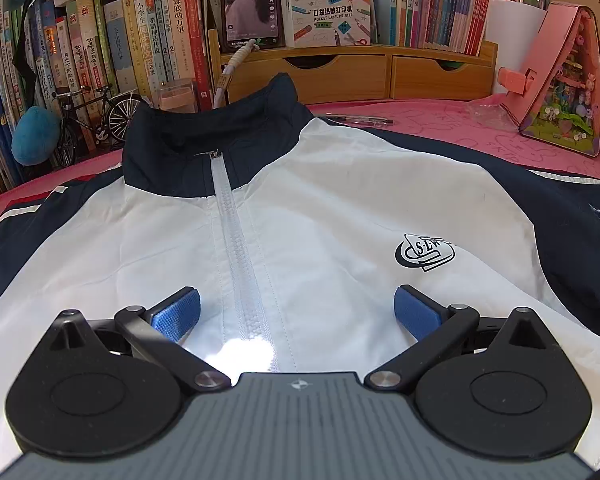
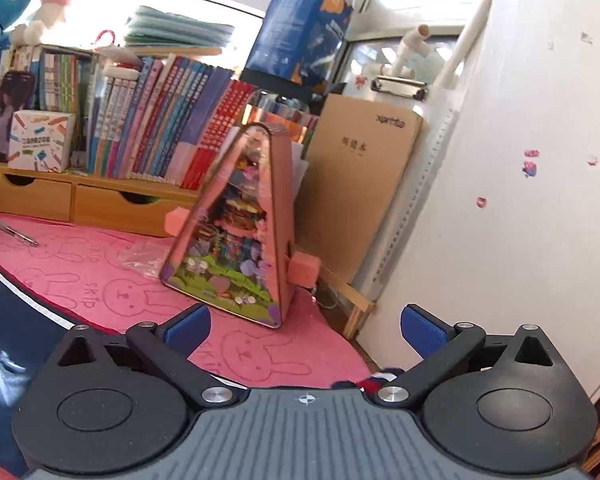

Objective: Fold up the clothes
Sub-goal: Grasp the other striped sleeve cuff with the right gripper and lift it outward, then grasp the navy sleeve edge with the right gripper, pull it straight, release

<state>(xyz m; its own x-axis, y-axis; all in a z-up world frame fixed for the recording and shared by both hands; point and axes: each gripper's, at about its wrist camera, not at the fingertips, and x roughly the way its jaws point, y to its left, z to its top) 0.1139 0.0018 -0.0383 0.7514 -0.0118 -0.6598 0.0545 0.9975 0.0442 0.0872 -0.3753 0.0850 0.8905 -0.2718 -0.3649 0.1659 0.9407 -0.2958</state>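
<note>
Books (image 1: 100, 40), pens (image 1: 360, 120), pink mat (image 2: 100, 280)

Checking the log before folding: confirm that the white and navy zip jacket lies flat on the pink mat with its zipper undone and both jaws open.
One thing is wrong: the zipper is closed up to the collar, as the left wrist view shows. The white and navy zip jacket does lie flat on the pink mat, and the left gripper and right gripper are both open.

Left view close above jacket (image 1: 320, 208); right faces wall (image 2: 520, 140).
</note>
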